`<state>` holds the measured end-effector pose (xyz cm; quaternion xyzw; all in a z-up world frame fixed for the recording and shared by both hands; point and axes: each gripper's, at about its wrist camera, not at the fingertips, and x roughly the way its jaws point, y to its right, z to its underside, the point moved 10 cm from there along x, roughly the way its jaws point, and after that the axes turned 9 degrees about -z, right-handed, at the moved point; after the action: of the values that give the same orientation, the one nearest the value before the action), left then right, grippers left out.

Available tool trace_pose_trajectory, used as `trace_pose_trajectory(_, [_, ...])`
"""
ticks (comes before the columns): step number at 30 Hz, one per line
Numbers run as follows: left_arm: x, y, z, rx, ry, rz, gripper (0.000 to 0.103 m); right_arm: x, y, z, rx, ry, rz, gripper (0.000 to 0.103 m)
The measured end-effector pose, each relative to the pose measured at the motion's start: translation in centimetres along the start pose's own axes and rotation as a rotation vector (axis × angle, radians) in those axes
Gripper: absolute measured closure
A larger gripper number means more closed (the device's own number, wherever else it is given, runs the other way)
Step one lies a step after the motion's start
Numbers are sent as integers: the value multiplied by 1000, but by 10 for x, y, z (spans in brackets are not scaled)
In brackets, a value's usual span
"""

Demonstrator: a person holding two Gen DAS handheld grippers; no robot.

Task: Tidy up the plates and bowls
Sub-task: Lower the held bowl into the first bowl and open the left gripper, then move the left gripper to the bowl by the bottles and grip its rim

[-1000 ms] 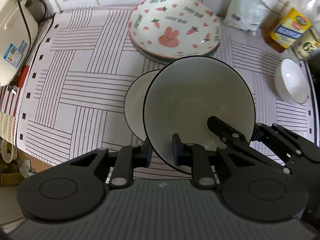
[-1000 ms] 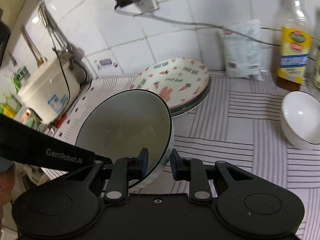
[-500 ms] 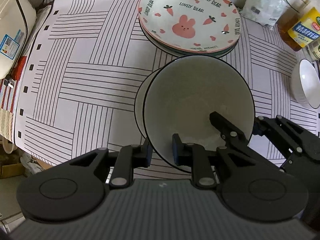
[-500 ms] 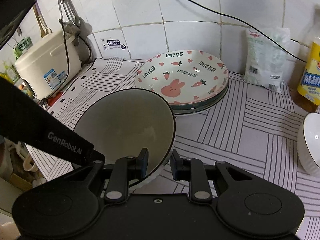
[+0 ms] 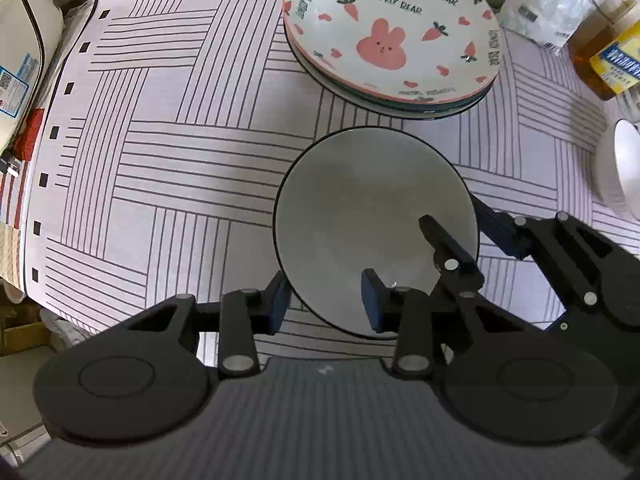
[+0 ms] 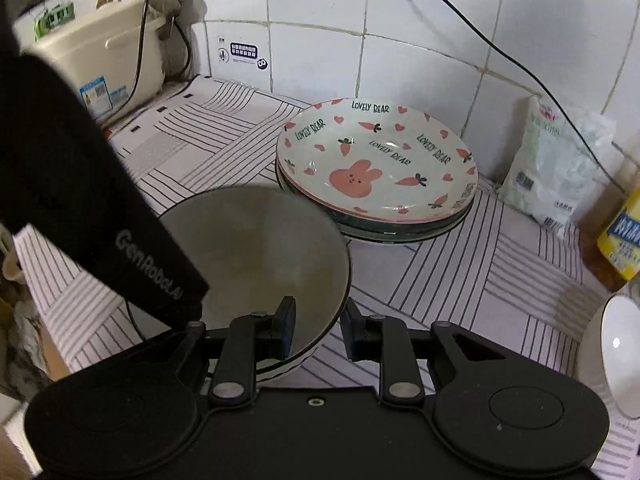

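A grey bowl with a black rim (image 5: pixel 372 220) sits on the striped mat, in front of a stack of bunny-and-carrot plates (image 5: pixel 392 36). My left gripper (image 5: pixel 324 304) points straight down over the bowl's near rim. Its jaws are opening: the rim is between them, but the pads stand clear of it. My right gripper (image 5: pixel 464 228) straddles the bowl's right rim. In the right wrist view it (image 6: pixel 320 328) is shut on the bowl (image 6: pixel 256 256), one finger inside and one outside. A second rim shows just under the bowl there. The plates (image 6: pixel 376 168) lie behind.
A small white bowl (image 5: pixel 624 168) stands at the right edge of the mat (image 5: pixel 160 160). A plastic bag (image 5: pixel 552 0) and an oil bottle (image 5: pixel 608 52) line the tiled wall. A cream rice cooker (image 5: pixel 20 60) sits at the left, where the mat ends.
The grey bowl has come down over the white bowl that showed beside it, which it now hides. My left jaws have spread off the rim. The right gripper still grips it.
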<state>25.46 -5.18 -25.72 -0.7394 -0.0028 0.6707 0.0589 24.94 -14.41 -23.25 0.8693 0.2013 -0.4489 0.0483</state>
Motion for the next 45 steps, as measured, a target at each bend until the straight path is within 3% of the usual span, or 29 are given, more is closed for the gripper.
trace_pose_trajectory(5, [-5,-2,0,-1,21,10,64,3,-4,-1,-60,-9,29,74])
trace_pose_trajectory(9, [-21,-4,-1,18,59,-2,62,-6,2,0,-9,4,-7,64])
trace_pose_trajectory(14, [-45,-1,-1,66,109,-13,56,-42,12,2,63,89,-85,54])
trace_pose_trajectory(20, [-71,18,2,125,162,19,54,-91,31,2,96,201,-79,42])
trace_pose_trajectory(24, [-89,39,-3,150,227,99,53,-120,44,4,72,258,-34,37])
trace_pose_trajectory(28, [-102,65,-13,189,263,145,52,-137,66,13,70,260,20,25])
trace_pose_trajectory(33, [-105,106,-26,254,300,179,52,-147,101,31,123,263,92,21])
trace_pose_trajectory(37, [-100,141,-33,300,323,204,50,-145,131,50,188,266,165,17])
trace_pose_trajectory(45, [-81,195,-57,341,340,231,39,-121,171,89,254,179,267,13])
